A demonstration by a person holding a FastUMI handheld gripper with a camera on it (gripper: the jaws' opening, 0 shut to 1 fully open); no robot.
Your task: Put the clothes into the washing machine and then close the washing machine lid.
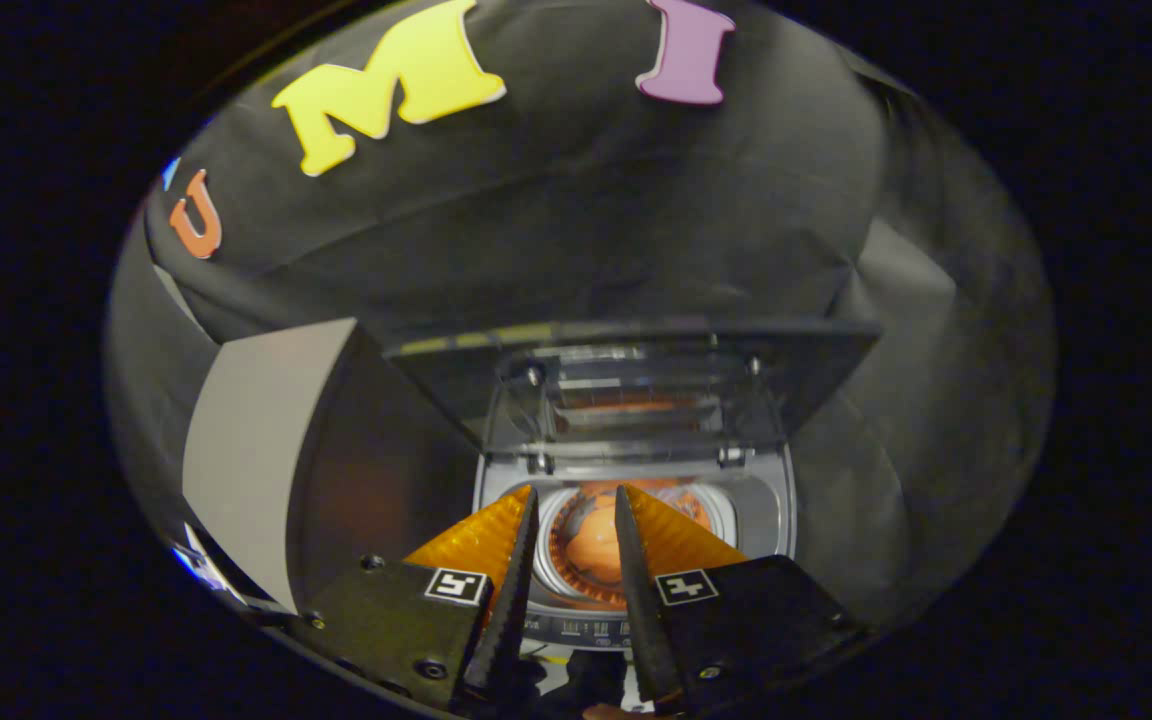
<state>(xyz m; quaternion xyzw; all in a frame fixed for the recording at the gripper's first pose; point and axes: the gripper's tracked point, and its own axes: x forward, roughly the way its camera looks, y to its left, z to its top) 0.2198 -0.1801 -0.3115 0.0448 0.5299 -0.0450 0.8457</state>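
Note:
A small grey top-loading washing machine [761, 510] stands just beyond my fingers. Its lid [636, 385] is raised, leaning back with a see-through window. An orange cloth [591, 545] lies down in the round drum, seen through the gap between the fingers. My gripper [576, 500] hovers above the drum opening, open, with nothing between its fingers. The control panel strip [581, 630] at the machine's front edge shows low between the fingers.
A pale grey panel [256, 450] stands upright to the left of the machine, with a dark surface [386, 480] between them. Black cloth hangs behind and on both sides of the machine.

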